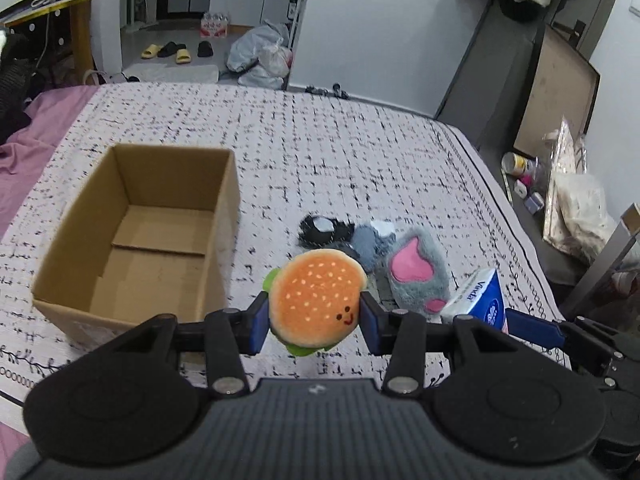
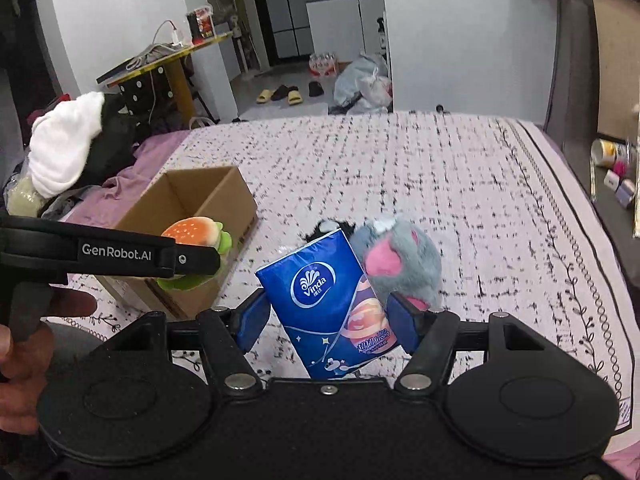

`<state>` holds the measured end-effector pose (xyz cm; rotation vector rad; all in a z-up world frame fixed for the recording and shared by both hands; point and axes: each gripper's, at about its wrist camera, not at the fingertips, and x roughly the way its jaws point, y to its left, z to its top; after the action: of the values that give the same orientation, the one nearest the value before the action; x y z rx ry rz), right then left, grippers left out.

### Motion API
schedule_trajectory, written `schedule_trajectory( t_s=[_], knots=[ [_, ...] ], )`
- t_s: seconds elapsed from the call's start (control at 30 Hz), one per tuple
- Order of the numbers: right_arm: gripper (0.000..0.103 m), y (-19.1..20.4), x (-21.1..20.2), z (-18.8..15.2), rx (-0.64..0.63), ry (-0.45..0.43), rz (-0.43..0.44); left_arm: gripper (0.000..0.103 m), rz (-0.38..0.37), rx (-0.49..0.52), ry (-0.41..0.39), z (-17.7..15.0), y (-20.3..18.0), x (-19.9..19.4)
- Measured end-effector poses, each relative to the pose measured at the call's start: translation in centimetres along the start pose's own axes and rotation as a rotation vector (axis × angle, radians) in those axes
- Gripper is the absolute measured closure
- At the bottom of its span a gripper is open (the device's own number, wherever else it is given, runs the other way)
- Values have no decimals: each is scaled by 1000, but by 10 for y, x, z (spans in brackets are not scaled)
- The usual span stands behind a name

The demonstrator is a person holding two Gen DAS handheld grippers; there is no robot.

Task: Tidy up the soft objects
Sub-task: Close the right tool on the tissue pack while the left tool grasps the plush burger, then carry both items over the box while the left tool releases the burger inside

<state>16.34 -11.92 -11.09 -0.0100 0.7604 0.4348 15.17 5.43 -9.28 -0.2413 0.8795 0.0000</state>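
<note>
My left gripper is shut on a plush burger and holds it above the bed, just right of an open, empty cardboard box. My right gripper is shut on a blue Vinda tissue pack. The pack also shows in the left wrist view. A grey plush paw with pink pads and a small black-and-grey plush lie on the bed beyond both grippers. In the right wrist view the burger is held in front of the box, next to the paw.
The bed has a white sheet with black marks. A purple blanket and piled clothes lie at its left. Bags and jars stand on the floor at the right. The bed's far edge meets a floor with slippers.
</note>
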Motion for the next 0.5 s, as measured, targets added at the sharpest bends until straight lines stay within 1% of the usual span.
schedule_trajectory(
  t_s=[0.27,0.5],
  knots=[
    [40,17,-6,5,-2,-34,-9,58,-2,-7,-50,9,19,-19],
    [40,29,-10,8,-16,-57,-21,58,12,-22,-75,14,40,-26]
  ],
)
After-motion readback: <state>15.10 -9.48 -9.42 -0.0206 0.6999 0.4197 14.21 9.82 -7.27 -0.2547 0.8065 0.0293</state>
